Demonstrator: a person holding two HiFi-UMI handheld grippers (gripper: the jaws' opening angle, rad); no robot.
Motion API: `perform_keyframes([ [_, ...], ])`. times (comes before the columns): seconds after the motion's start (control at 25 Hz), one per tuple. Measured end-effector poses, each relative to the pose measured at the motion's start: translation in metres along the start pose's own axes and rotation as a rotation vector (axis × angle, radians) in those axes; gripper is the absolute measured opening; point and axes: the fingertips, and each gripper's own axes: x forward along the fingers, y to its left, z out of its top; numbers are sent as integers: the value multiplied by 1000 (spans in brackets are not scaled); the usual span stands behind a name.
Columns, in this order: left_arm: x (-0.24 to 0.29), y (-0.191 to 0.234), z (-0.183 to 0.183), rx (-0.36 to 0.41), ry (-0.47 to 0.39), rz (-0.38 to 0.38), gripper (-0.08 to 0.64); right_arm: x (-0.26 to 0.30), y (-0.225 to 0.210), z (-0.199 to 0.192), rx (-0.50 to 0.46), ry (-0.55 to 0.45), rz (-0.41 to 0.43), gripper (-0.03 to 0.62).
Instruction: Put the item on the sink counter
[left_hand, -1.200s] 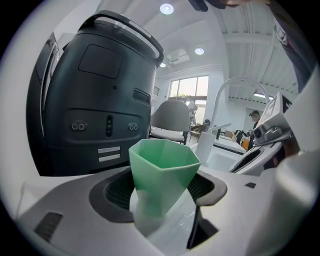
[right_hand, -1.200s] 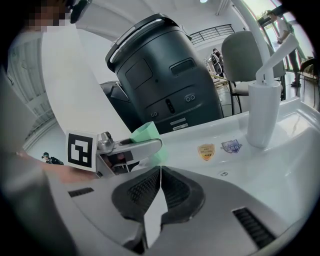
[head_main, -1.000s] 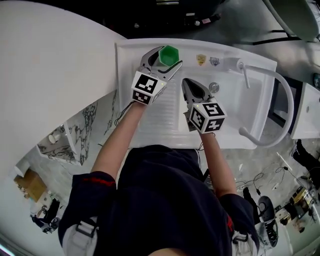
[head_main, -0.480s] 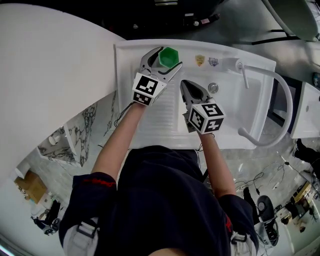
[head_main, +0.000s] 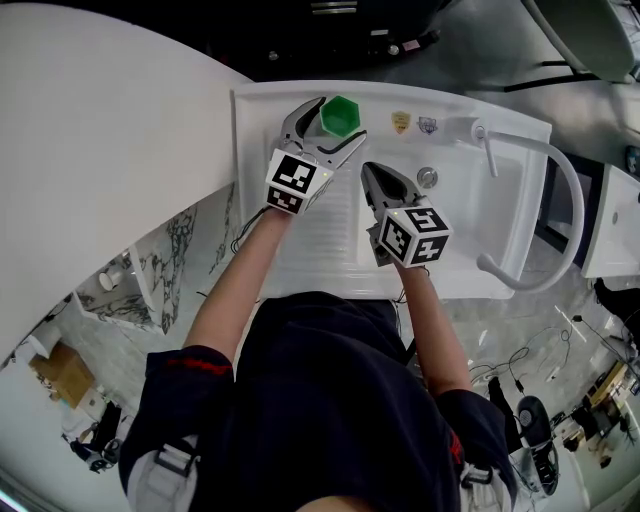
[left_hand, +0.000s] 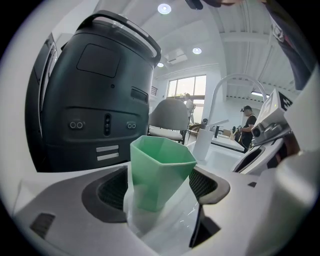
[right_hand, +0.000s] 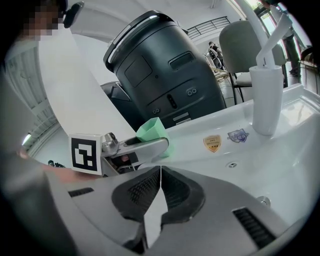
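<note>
Cup (head_main: 340, 116): green plastic, faceted walls, tapered towards the base, open mouth uppermost. It is set upright on the white sink surface (head_main: 262, 120), at the rear left corner, close to the back edge.

Overhead, two low; shared sink counter (head_main: 260, 120)

- right claw (right_hand: 159, 172) fills the foreground, its two jaws shut together with nothing between them.
- beyond it the left claw (right_hand: 159, 144), jaws just eased wider, has one jaw crossing a green cup (right_hand: 151, 128) standing on the white tabletop (right_hand: 195, 150).
- dark rounded machine (right_hand: 160, 70) behind it.
</note>
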Motion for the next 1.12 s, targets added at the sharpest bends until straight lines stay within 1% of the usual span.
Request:
perform_keyframes([
  [0.24, -11, 3, 2, -3, 4, 16, 370, -2, 4, 5, 3, -19, -2, 35],
  [0.44, -24, 2, 3, -21, -3, 22, 368, -8, 10, 6, -3, -31, -8, 35],
  [0.56, -34, -1, 2, -26, -1, 35, 368, -12, 11, 7, -5, -37, -20, 35],
  [0.76, -48, -10, 0, -20, 7, 25, 367, -18, 12, 14, -16, -60, -48, 35],
  [0.8, -53, -13, 0, -15, 8, 23, 360, -19, 13, 14, -17, -64, -52, 35],
  [0.92, -70, -19, 5, 6, 2, 23, 310, -24, 18, 17, -26, -79, -65, 35],
  [1.12, -97, -29, 20, 13, -27, 23, 245, -34, 28, 20, -49, -105, -92, 35],
])
